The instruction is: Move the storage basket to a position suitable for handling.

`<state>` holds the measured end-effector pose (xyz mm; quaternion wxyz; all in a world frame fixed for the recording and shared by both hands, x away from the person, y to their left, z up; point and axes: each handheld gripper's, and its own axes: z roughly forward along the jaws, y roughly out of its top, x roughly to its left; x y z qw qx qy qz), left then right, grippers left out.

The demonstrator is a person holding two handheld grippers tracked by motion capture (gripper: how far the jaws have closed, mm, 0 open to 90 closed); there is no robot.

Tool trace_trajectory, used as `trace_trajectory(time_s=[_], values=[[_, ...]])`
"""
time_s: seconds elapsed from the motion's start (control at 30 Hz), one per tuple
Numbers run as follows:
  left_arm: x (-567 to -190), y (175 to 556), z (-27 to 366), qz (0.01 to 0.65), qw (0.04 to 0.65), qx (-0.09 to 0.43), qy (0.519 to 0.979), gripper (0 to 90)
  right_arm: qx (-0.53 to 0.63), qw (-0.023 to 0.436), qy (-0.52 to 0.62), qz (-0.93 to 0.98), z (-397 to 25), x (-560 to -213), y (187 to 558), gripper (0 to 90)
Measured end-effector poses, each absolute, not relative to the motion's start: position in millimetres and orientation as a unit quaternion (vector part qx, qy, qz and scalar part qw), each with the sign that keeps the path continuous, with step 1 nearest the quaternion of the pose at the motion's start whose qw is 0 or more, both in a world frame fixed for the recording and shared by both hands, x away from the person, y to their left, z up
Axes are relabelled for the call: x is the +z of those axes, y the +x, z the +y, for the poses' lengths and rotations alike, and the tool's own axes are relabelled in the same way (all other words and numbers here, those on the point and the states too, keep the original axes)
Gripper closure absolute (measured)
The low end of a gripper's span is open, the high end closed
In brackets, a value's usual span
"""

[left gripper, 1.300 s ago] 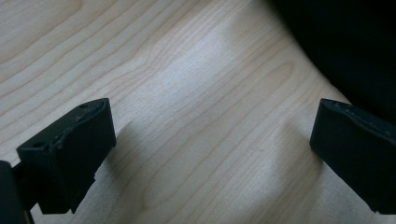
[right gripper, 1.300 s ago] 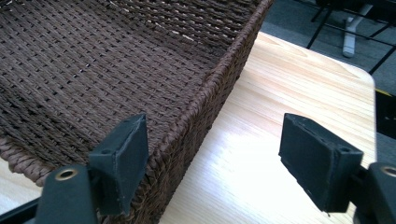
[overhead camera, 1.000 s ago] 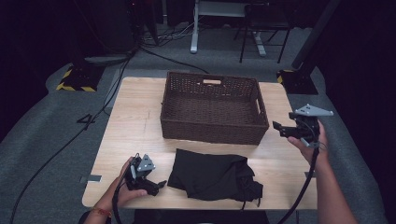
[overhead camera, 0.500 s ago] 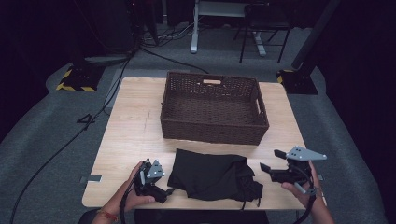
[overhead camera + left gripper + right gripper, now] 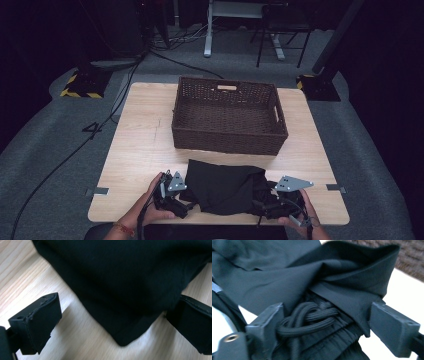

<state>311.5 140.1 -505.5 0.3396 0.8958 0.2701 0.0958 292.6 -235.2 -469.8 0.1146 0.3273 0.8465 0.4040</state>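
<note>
A folded black garment (image 5: 227, 186) lies near the front edge of the wooden table (image 5: 145, 145). My left gripper (image 5: 181, 199) sits at its left end, open, and a corner of the black garment (image 5: 125, 285) lies between the jaws. My right gripper (image 5: 264, 201) is at the right end, open, its jaws on either side of the waistband with a knotted black drawstring (image 5: 309, 317) and a fold of the black garment (image 5: 342, 282).
A dark brown wicker basket (image 5: 228, 116) stands behind the garment, toward the table's far side; its wicker wall (image 5: 412, 257) shows past the right gripper. Bare wood lies left of the basket. Cables (image 5: 60, 165) run over the grey floor at the left.
The right gripper came down from beside the basket to the garment's right end. The left gripper slid right to the garment's left corner.
</note>
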Motion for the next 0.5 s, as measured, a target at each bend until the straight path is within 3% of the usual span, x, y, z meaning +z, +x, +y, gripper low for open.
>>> trace_trajectory(time_s=[0.17,0.23,0.5], values=[[-505.4,317.8,132.0,0.264,0.34,0.094,0.898,0.2,0.385,0.086,0.345,0.852,-238.6,-484.5,308.9,0.4],[-505.4,319.9,128.1,0.264,0.341,0.092,0.898,0.2,0.385,0.061,0.35,0.852,-237.8,-488.5,313.5,0.4],[-505.5,324.1,117.3,0.249,0.344,0.086,0.901,0.3,0.367,0.037,0.318,0.874,-226.0,-496.2,323.0,0.9]])
